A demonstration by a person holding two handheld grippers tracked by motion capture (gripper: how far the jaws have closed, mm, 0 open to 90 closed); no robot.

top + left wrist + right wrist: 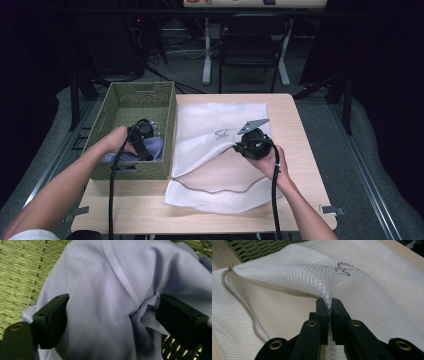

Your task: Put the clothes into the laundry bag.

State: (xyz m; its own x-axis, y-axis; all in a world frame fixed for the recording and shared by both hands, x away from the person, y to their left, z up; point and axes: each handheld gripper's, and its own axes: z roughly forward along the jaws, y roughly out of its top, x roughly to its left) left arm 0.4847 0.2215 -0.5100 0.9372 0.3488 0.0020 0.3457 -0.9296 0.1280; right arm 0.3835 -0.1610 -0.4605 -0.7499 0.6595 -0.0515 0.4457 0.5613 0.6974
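A person works at a wooden table (300, 150). The left gripper (110, 312) reaches down into a green woven basket (125, 100) at the left, its jaws spread around a bunched lilac cloth (105, 285) and not yet pinching it. The right gripper (329, 312) is clamped on the upper layer of a white mesh laundry bag (372, 290), lifting its zipped mouth open. To do this well, gather a thick fold deep between the jaws before lifting, and keep the bag's mouth high.
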